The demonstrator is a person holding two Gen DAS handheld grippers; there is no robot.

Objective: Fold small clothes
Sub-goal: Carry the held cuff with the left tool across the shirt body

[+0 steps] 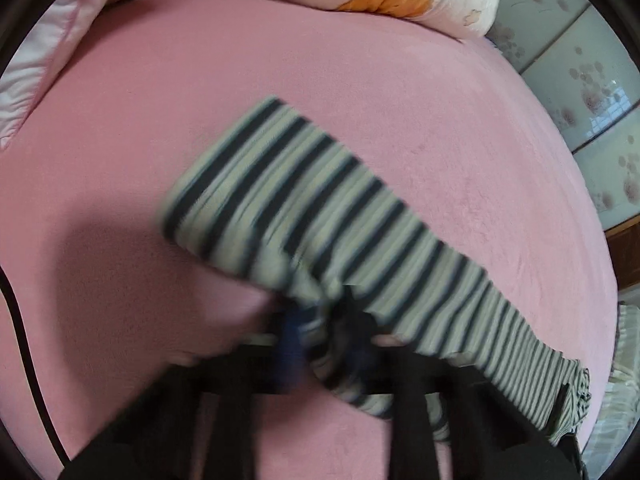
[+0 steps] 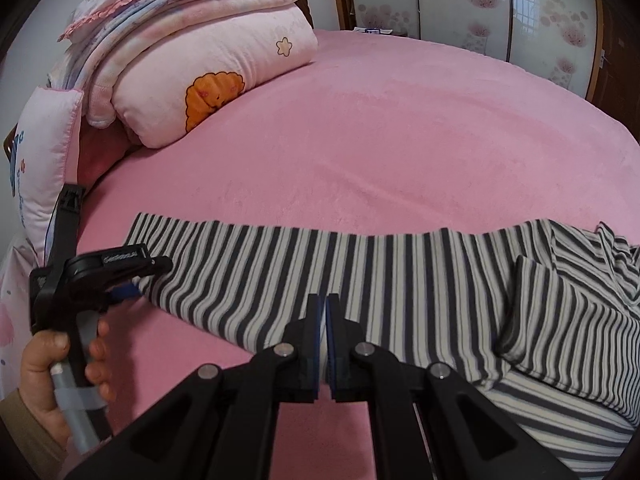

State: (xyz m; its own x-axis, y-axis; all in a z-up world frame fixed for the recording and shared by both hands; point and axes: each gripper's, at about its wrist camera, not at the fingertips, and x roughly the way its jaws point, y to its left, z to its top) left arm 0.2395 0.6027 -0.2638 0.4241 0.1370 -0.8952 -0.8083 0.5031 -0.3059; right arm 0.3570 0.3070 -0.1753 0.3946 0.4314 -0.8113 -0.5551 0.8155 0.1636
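A striped garment (image 2: 360,280), dark grey and cream, lies across the pink bed (image 2: 400,140). It also shows blurred in the left wrist view (image 1: 304,200). My left gripper (image 1: 320,320) is shut on its edge; in the right wrist view it shows at the garment's left end (image 2: 132,276), held by a hand. My right gripper (image 2: 323,308) has its jaws together at the garment's near edge, pinching the cloth. The garment's right part (image 2: 568,320) is folded and bunched.
A stack of folded pink quilts and pillows (image 2: 200,60) stands at the back left of the bed. A pink cushion (image 2: 36,172) leans at the left edge. Flowered sliding doors (image 2: 480,8) stand behind the bed.
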